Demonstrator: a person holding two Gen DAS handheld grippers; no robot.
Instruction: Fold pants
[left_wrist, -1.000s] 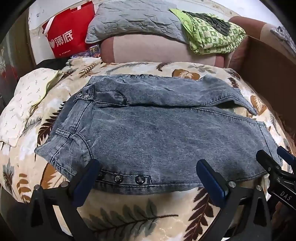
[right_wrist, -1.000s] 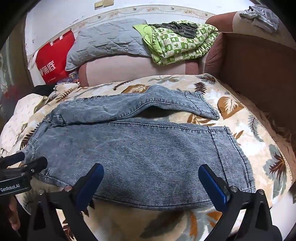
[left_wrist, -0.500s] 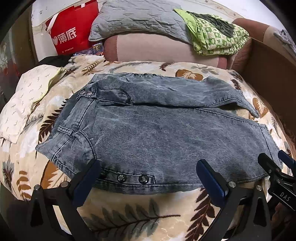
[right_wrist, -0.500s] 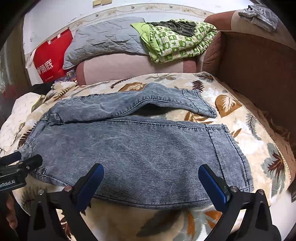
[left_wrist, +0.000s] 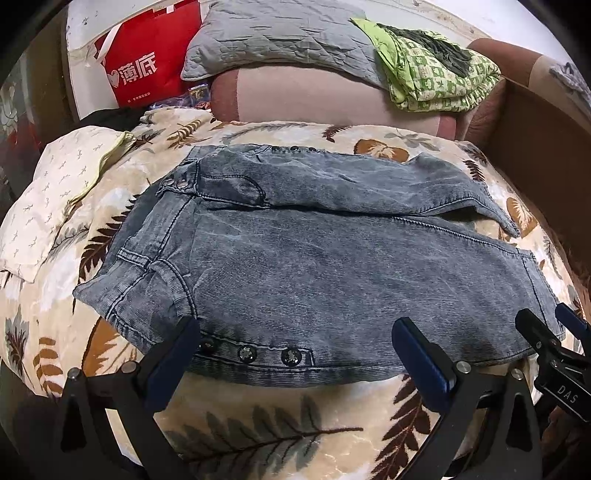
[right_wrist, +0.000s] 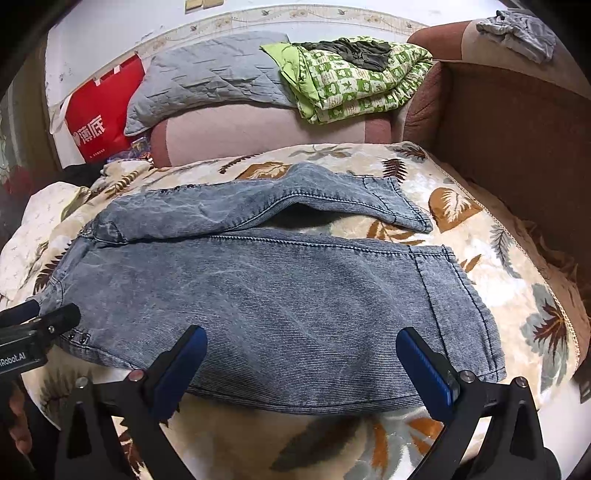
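Grey-blue denim pants (left_wrist: 314, 266) lie flat on a leaf-patterned blanket (left_wrist: 258, 435), waist to the left, legs to the right. The far leg (right_wrist: 280, 206) lies slightly apart from the near one (right_wrist: 277, 314). My left gripper (left_wrist: 295, 354) is open and empty, its blue pads over the near waistband edge with the snap buttons (left_wrist: 247, 354). My right gripper (right_wrist: 301, 360) is open and empty over the near edge of the near leg. Each gripper shows at the edge of the other's view: the right one (left_wrist: 554, 354), the left one (right_wrist: 33, 325).
A pink sofa back (left_wrist: 332, 99) carries a grey pillow (left_wrist: 280, 37) and a green checked quilt (left_wrist: 436, 74). A red bag (left_wrist: 144, 62) stands at back left. A white patterned cushion (left_wrist: 55, 195) lies left. A brown armrest (right_wrist: 517, 140) is on the right.
Both grippers have crept slightly forward and lower toward the pants' near edge; the pants have not moved. Both stay open.
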